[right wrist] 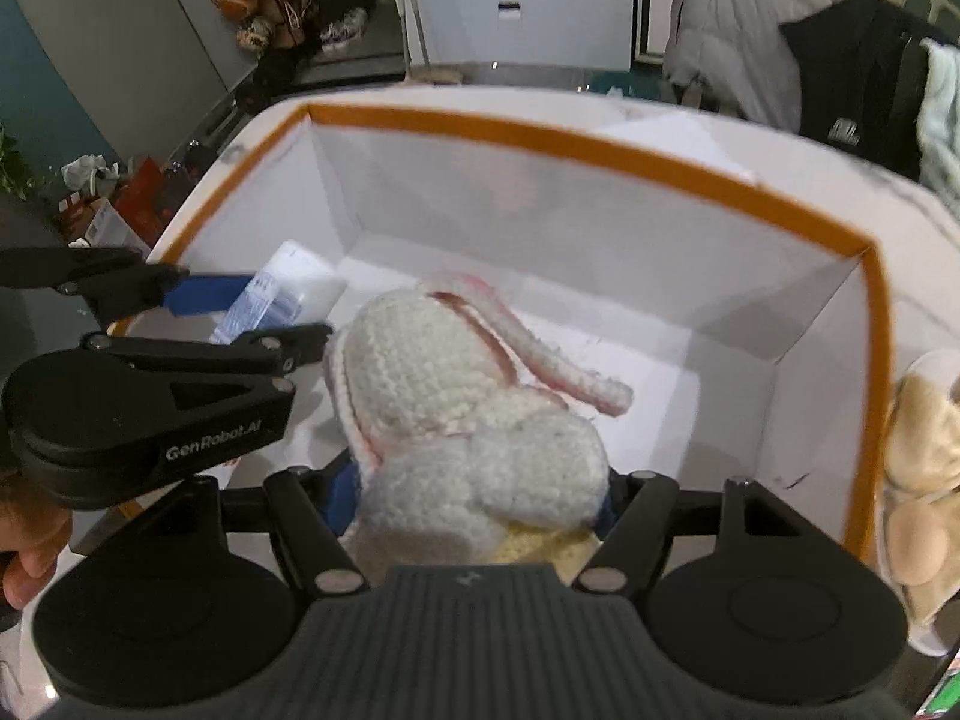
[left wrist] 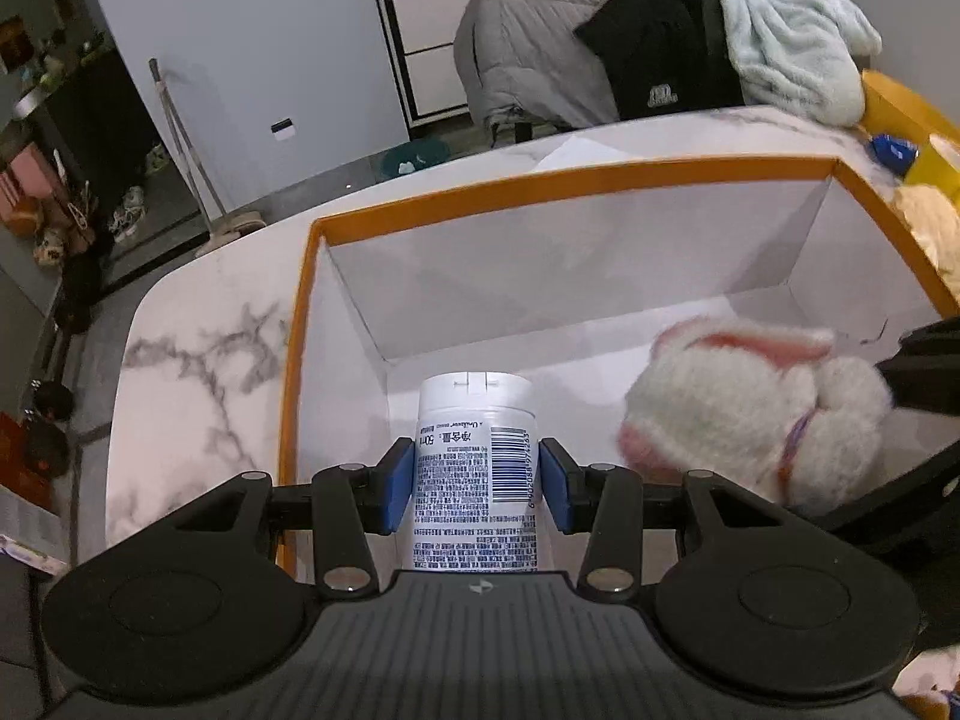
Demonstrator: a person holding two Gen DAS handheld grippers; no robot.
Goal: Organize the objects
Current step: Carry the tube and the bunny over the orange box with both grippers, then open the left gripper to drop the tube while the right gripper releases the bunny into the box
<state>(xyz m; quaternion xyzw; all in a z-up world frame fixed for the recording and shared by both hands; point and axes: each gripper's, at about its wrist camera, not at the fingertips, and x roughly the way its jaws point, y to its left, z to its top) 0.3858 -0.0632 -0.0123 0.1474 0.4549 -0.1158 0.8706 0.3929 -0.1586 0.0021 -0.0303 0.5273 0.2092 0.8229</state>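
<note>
The left claw (left wrist: 477, 483) is narrow and grips a small white bottle (left wrist: 474, 468) with a printed label and barcode; the blue pads (left wrist: 399, 489) press its sides at mid-body, and the cap end points forward and down, ahead of the claw. The bottle hangs inside the orange-rimmed white box (left wrist: 540, 180), close to the box's side wall on the claw's left, above the bare white floor. This position suggests that the bottle is to be set down in that corner, which leaves the rest of the floor free. The right claw (right wrist: 474, 504) holds a white crocheted rabbit toy (right wrist: 468, 420) by its body, with the jaws set moderately wide around the soft yarn. The toy's long pink-lined ears trail forward of the claw toward the box floor. Whether the ears touch the floor cannot be determined. In the right wrist view, the left claw and its bottle (right wrist: 282, 294) appear to the left of the toy, so both items occupy the same box side by side. A cream plush item (right wrist: 924, 480) lies outside the box rim, to the right of the right claw, on the marble tabletop (left wrist: 192, 348). It is probably the next item to be stored.
</note>
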